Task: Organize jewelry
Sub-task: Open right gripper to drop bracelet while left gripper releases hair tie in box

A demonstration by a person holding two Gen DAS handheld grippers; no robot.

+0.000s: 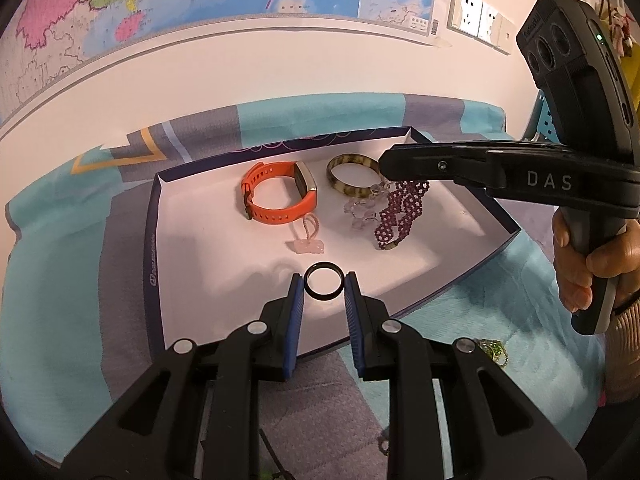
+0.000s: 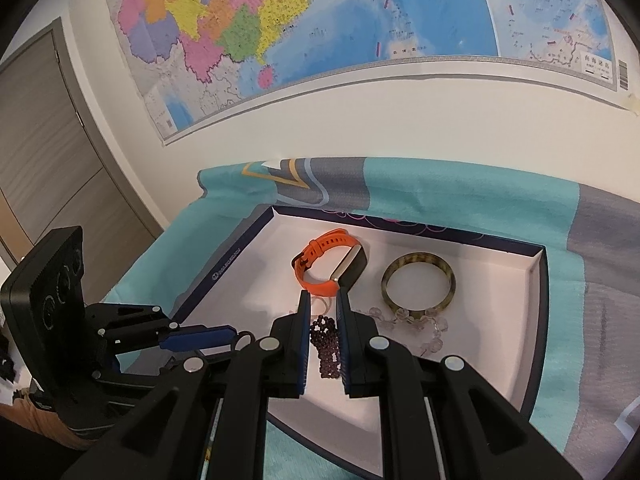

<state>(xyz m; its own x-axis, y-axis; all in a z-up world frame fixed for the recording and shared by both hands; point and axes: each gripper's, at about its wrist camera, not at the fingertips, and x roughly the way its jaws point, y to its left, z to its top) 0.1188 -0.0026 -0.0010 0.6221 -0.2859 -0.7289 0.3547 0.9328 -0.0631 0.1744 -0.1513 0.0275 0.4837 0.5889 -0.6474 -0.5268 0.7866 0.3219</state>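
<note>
- We saw a coloured map (image 2: 320, 28) taped to the white wall (image 2: 360, 120)
- A grey-brown door (image 2: 48, 152) stood at left
- Wall sockets (image 1: 478, 16) sat beside the map
- A teal-and-grey cloth (image 2: 440, 196) covered the surface

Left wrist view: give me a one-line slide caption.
Left tool pinches a black ring over the tray; right tool dangles a purple beaded bracelet.

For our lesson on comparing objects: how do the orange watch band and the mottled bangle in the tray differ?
The watch band is bright orange with punched holes, a buckle and a screen; the bangle is mottled brown and plain. The watch band stands on edge; the bangle lies flat. Both are closed loops resting side by side in the tray.
</note>
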